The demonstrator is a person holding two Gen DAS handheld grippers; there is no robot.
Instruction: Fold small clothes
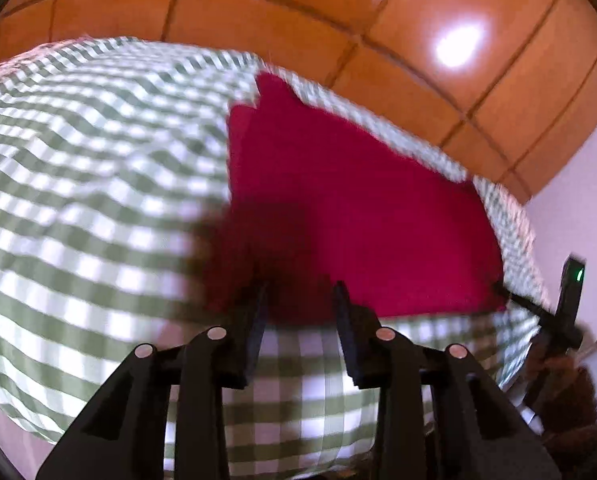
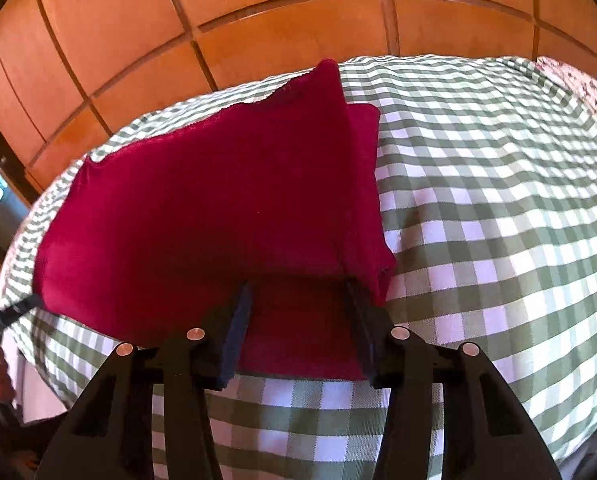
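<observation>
Right wrist view, right tool [image 2: 298, 296] parted over red cloth [image 2: 202, 208], left view blurred, left tool [image 1: 300, 296] parted

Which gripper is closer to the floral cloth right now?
Right. The right gripper straddles the garment's near edge; the floral cloth lies far to its right. The left gripper sits at the garment's left corner, farther still.

Crimson cloth [image 2: 202, 208] partly folded, flap raised, on green-checked surface [image 2: 498, 200].
</observation>
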